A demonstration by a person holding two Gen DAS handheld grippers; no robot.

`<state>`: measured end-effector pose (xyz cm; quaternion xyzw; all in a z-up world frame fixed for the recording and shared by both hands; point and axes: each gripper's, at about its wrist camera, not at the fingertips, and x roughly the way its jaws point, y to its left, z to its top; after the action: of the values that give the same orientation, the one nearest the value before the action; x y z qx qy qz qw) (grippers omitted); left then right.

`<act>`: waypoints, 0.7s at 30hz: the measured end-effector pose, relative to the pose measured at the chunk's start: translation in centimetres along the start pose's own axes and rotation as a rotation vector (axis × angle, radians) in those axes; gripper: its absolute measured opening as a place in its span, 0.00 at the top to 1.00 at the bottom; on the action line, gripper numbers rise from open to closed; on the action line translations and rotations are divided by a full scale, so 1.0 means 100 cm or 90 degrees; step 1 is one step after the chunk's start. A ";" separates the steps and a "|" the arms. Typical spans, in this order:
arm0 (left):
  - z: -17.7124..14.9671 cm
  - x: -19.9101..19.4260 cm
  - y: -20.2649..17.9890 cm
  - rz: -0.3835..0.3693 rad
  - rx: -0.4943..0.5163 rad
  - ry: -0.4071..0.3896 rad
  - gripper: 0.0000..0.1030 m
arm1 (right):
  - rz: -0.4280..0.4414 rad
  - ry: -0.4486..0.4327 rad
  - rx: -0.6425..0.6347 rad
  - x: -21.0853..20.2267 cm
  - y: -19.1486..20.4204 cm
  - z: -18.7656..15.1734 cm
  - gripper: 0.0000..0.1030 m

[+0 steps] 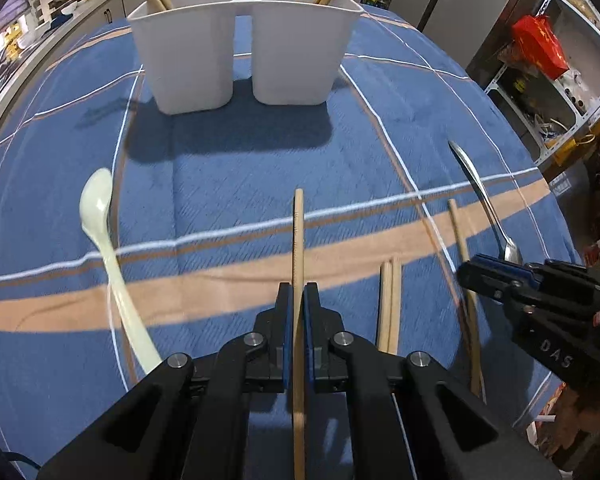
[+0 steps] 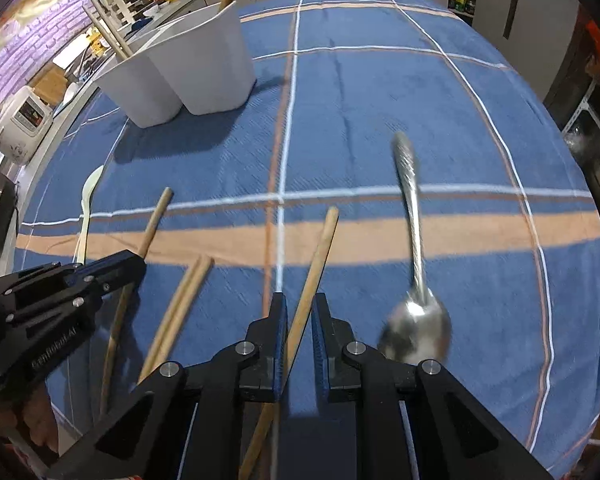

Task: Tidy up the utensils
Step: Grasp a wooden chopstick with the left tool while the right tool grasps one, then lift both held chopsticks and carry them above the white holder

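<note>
My left gripper point(image 1: 299, 288) is shut on a wooden chopstick point(image 1: 299, 232) that points toward the white two-compartment holder point(image 1: 244, 52); chopsticks stand in both of its cups. My right gripper point(image 2: 300, 300) is shut on another chopstick point(image 2: 320, 248), which lies slanted between its pads. From the left wrist view, the right gripper point(image 1: 466, 274) sits at the right over that chopstick point(image 1: 458, 232). The left gripper point(image 2: 138, 266) also shows at the left edge of the right wrist view. On the blue plaid cloth lie a chopstick pair point(image 1: 390, 304), a metal spoon point(image 2: 416, 240) and a white plastic spoon point(image 1: 100, 220).
The cloth-covered table point(image 2: 420, 100) drops off at its right and near edges. A metal shelf rack point(image 1: 548, 80) with a red bag stands to the right. Kitchen counters run behind the holder, and a white appliance point(image 2: 24, 120) sits at the left.
</note>
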<state>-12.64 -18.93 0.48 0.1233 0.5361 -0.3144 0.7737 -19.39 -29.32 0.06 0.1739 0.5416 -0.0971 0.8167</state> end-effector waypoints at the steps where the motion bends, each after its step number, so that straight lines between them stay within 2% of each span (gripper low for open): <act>1: 0.002 0.001 0.001 -0.002 0.000 -0.001 0.95 | -0.004 0.001 -0.003 0.001 0.002 0.000 0.86; 10: 0.005 0.005 0.000 -0.017 0.016 -0.022 0.95 | -0.094 0.038 -0.058 0.015 0.026 0.027 0.86; 14: 0.005 0.004 0.007 -0.040 -0.009 -0.026 0.95 | -0.110 0.026 -0.081 0.020 0.033 0.037 0.93; 17: 0.003 -0.003 0.014 -0.033 -0.034 -0.035 0.95 | -0.075 0.004 -0.069 0.016 0.030 0.038 0.94; 21: -0.005 -0.029 0.019 -0.040 -0.041 -0.075 0.95 | -0.010 -0.070 -0.020 -0.014 0.017 0.026 0.94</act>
<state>-12.52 -16.13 2.64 0.0629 0.5034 -0.3275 0.7971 -17.12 -28.84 2.55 0.1509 0.4990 -0.1044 0.8470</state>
